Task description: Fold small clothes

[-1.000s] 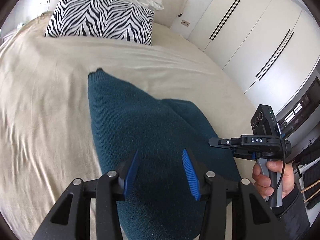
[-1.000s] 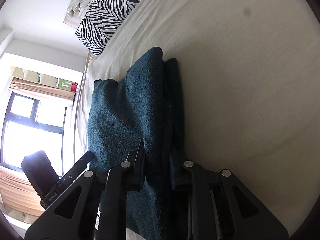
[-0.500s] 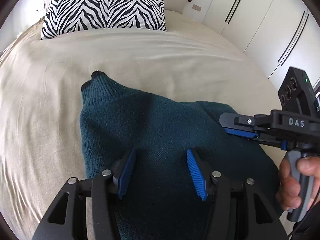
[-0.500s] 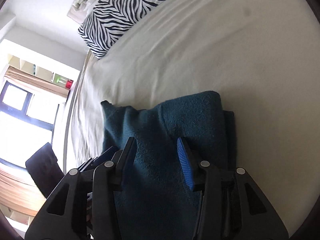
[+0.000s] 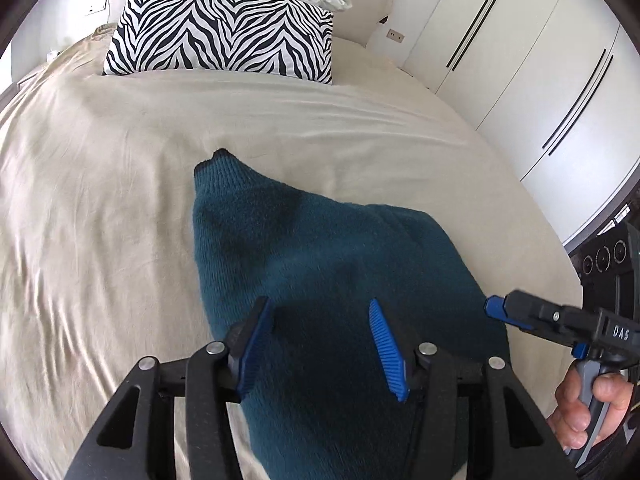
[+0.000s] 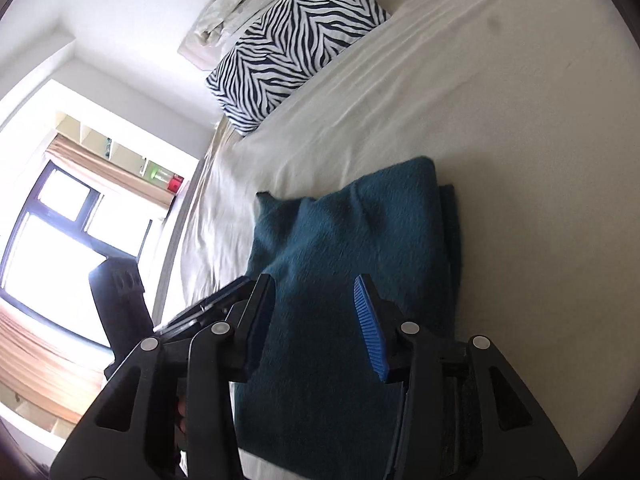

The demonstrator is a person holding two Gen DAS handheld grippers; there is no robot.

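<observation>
Currently, a folded teal sweater (image 5: 320, 272) is seen lying on the beige bed sheet (image 5: 100, 220), near the middle of the bed. Its long axis is directed away from both cameras toward the zebra-print pillow (image 5: 224, 28) at the head of the bed, and a ribbed corner of the knit is pointed that way in the left wrist view. In the right wrist view the sweater (image 6: 352, 256) is shown as stacked layers, with a lower layer exposed along its right edge.

The left gripper (image 5: 320, 344) is held spread apart above the near part of the sweater, with nothing between its blue pads. The right gripper (image 6: 316, 320) is likewise held released over the knit, nothing being grasped; in the left wrist view it (image 5: 504, 312) is seen just beside the sweater's right edge, with the person's hand (image 5: 588, 412) around its handle.

The sweater's near end is hidden behind the gripper frames and cut off at the lower edge of both views. Whether the pads touch the fabric cannot be told.
</observation>
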